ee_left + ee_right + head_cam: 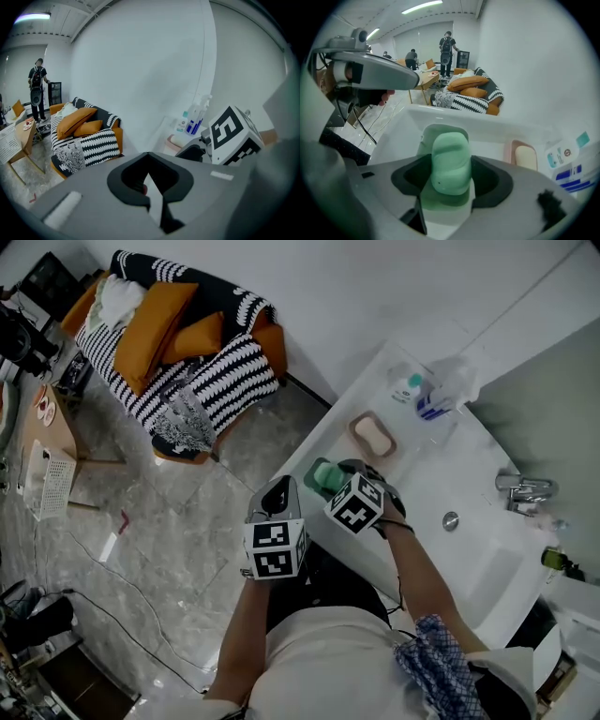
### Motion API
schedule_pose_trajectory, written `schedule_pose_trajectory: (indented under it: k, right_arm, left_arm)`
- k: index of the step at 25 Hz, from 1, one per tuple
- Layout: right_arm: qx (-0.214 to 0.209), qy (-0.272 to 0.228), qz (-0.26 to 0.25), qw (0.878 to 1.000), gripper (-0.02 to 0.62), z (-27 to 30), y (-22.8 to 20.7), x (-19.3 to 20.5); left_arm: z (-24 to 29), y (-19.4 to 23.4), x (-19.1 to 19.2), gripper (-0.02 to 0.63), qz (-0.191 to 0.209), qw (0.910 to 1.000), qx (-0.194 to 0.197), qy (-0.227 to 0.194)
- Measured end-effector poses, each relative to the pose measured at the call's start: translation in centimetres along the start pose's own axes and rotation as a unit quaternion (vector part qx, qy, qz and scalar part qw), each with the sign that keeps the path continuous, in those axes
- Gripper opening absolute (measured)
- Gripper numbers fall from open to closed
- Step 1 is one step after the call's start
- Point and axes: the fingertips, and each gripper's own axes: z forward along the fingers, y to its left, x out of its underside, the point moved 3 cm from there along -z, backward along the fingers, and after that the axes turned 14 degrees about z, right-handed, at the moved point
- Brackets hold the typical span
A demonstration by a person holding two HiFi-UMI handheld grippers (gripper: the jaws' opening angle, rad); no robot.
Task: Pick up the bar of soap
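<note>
Item: right tool (450,177). We find its jaws clamped on the two sides of the green soap (450,159), which stands upright between them. The soap sits over the green dish (440,130); we cannot tell whether it touches the dish.

Item: left tool (151,185). We read its jaws as together, with nothing between them. In the head view it hangs left of the right tool, off the surface and over the floor.

Item: surface (328,432), white, with a basin to the right. The green dish stands at its near left edge.

Item: pink dish (372,435), just beyond the green dish, holding a cream bar (374,436).

Item: bottles (420,395), farther along the surface by the wall.

Item: tap (523,487), on the right side of the basin.

Item: sofa (178,343), far left, striped black and white with orange cushions.
</note>
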Motion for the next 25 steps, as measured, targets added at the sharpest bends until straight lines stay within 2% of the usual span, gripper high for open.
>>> schedule_pose_trajectory:
  k: [5,9,12,18,25]
  right_arm:
    - [-0.037,-0.002,0.049,0.998,0.250,0.25,-0.50,0.31]
    - [-0.039,-0.007,0.054,0.998,0.250,0.19,-0.61,0.33]
    - [-0.028,-0.020,0.049,0.998,0.250,0.01,-0.56,0.26]
    - [0.012,-0.040,-0.007,0.999,0.250,-0.51,-0.27,-0.35]
    - [0.000,-0.030,0.001,1.000,0.250,-0.56,-0.39,0.24]
  left_arm:
    - [0.28,-0.40,0.09,0.006,0.003,1.0000,0.003,0.003]
    - [0.44,-0.78,0.06,0.006,0.009,0.9999,0.005,0.002]
    - [0.52,-0.76,-0.10,0.006,0.009,1.0000,0.004,0.000]
    - [0.42,-0.57,-0.32,0.006,0.007,1.0000,-0.002,-0.002]
    - [0.64,-0.84,0.03,0.006,0.005,1.0000,-0.001,0.007]
